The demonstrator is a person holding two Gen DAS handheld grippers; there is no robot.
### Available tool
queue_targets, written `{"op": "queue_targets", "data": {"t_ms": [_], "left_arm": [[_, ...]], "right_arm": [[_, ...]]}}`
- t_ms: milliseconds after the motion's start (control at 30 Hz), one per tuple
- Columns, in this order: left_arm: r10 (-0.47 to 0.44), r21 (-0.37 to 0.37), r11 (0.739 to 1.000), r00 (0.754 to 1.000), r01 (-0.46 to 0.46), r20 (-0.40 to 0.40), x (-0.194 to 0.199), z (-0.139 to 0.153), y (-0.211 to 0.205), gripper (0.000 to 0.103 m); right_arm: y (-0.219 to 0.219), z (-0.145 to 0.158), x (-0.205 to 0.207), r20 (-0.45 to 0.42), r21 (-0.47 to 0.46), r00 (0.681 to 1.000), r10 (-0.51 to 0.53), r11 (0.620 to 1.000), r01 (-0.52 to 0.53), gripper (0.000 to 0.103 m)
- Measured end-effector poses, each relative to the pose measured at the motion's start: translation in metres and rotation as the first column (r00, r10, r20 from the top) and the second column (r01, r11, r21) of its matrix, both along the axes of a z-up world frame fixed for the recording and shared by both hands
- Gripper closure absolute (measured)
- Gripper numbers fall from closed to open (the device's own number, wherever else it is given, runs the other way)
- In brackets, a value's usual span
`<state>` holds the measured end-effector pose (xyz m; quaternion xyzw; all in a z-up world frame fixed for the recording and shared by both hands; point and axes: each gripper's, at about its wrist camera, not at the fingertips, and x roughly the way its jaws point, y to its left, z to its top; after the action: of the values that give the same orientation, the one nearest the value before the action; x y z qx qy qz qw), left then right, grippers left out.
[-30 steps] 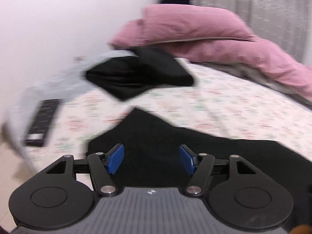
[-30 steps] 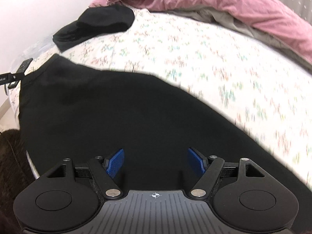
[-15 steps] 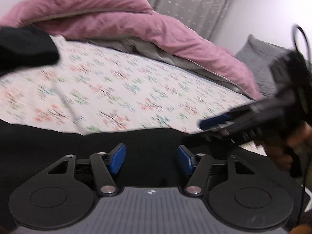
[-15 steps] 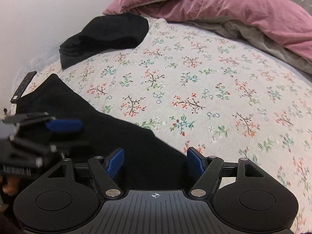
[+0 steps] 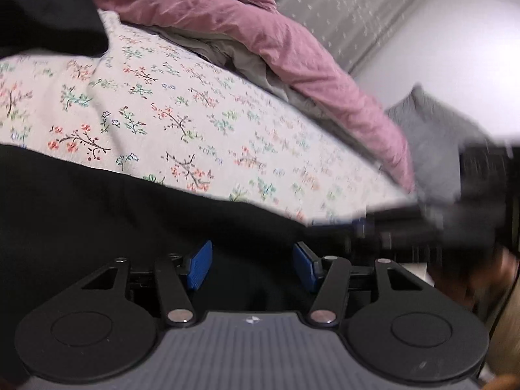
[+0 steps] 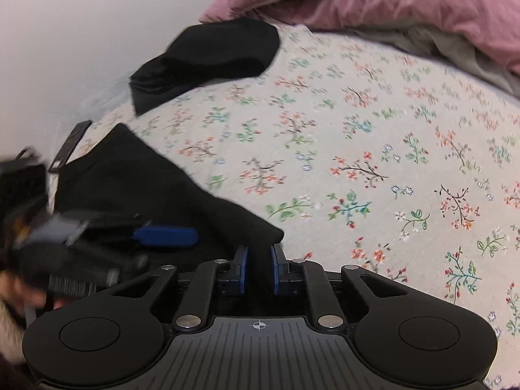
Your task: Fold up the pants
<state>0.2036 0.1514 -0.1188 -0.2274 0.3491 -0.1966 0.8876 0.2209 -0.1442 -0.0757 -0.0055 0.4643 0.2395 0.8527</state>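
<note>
The black pants lie flat on the floral bed sheet. My left gripper is open, just above the pants near their right end. In the right wrist view my right gripper is shut on the corner of the pants. The left gripper shows blurred at the left of that view, the right gripper blurred at the right of the left wrist view.
A folded black garment lies near the wall at the bed's far side. A pink duvet with grey lining is bunched along the back. A dark remote-like bar lies at the bed's left edge. A grey pillow sits at the right.
My right gripper has closed on the pants' corner. The left gripper swung right along the pants and stays open; both grippers are now near the same end.
</note>
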Motion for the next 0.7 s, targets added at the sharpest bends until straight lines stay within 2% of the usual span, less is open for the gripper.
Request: {"op": "queue_targets", "data": {"t_ms": [133,200,300,333,400,467,567,633,700], "left_arm": [[0.034,-0.071,0.997,0.998,-0.038,-0.058,0.006,-0.001,0.001,0.025],[0.071,-0.051,0.996,0.992,-0.076,-0.102,0.008,-0.002,-0.002,0.028],[0.132,0.018,0.991,0.981,-0.130,-0.140,0.008,-0.007,-0.007,0.054],[0.132,0.015,0.991,0.981,-0.131,-0.141,0.007,-0.009,-0.007,0.059],[0.133,0.023,0.991,0.982,-0.131,-0.133,0.006,-0.010,-0.005,0.061],[0.127,0.007,0.992,0.983,-0.128,-0.134,0.003,-0.009,-0.001,0.062],[0.110,-0.029,0.993,0.987,-0.114,-0.120,-0.003,-0.009,0.005,0.062],[0.100,-0.042,0.993,0.987,-0.106,-0.129,-0.005,-0.012,0.007,0.062],[0.091,-0.052,0.994,0.988,-0.098,-0.127,-0.008,-0.013,0.009,0.062]], "right_arm": [[0.017,-0.007,-0.024,0.013,-0.052,0.998,0.059,0.997,-0.059,0.095],[0.025,-0.016,-0.032,0.003,-0.076,0.996,0.085,0.994,-0.085,0.095],[0.034,-0.029,-0.040,-0.026,-0.089,0.994,0.106,0.990,-0.108,0.096],[0.035,-0.032,-0.042,-0.030,-0.089,0.994,0.107,0.990,-0.110,0.096],[0.035,-0.034,-0.043,-0.039,-0.074,0.993,0.108,0.991,-0.111,0.095],[0.034,-0.031,-0.044,-0.047,-0.066,0.994,0.096,0.993,-0.099,0.088],[0.024,-0.021,-0.043,-0.024,-0.051,0.998,0.061,0.997,-0.062,0.086],[0.014,-0.014,-0.039,-0.014,-0.003,1.000,0.019,1.000,-0.019,0.079],[0.001,-0.009,-0.032,-0.026,0.053,0.999,-0.029,0.998,0.030,0.066]]}}
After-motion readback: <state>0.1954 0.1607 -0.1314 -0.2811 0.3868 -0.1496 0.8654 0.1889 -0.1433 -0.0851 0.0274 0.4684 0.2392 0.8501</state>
